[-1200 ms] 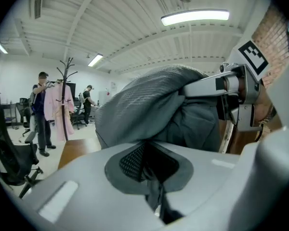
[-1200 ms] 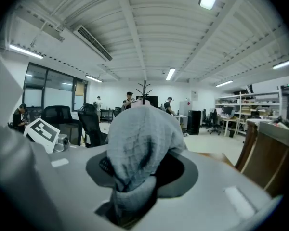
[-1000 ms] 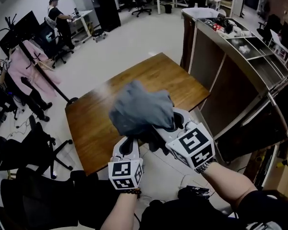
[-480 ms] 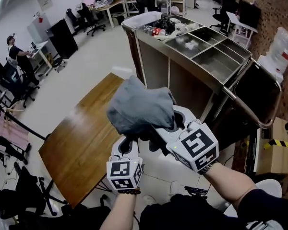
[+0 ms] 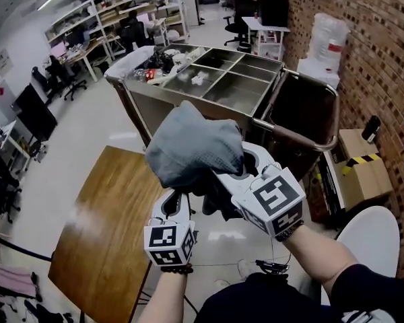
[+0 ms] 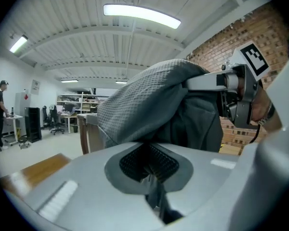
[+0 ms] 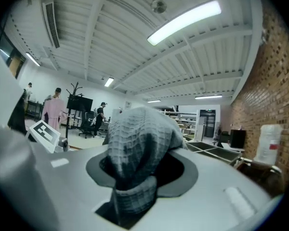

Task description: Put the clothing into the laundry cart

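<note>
A bundled grey waffle-knit garment point(image 5: 188, 143) is held up in the air in front of me by both grippers. My left gripper point(image 5: 180, 197) is under it, shut on a dark fold of the cloth point(image 6: 151, 186). From the right, my right gripper point(image 5: 237, 172) is shut on a thick wad of the same garment point(image 7: 135, 153). The bundle hides both sets of fingertips in the head view. The steel laundry cart point(image 5: 252, 121) stands just beyond the bundle, with open compartments on top and a dark bag inside a rail frame point(image 5: 303, 113) at its near end.
A wooden table point(image 5: 108, 227) lies at the lower left. A brick wall point(image 5: 363, 39) runs along the right, with a cardboard box point(image 5: 363, 170) and a white rounded seat point(image 5: 370, 241) below it. Desks, shelves and office chairs point(image 5: 67, 79) fill the far room.
The view has swung right, from the wooden table to the cart and brick wall. The garment stays gripped the same way by both grippers.
</note>
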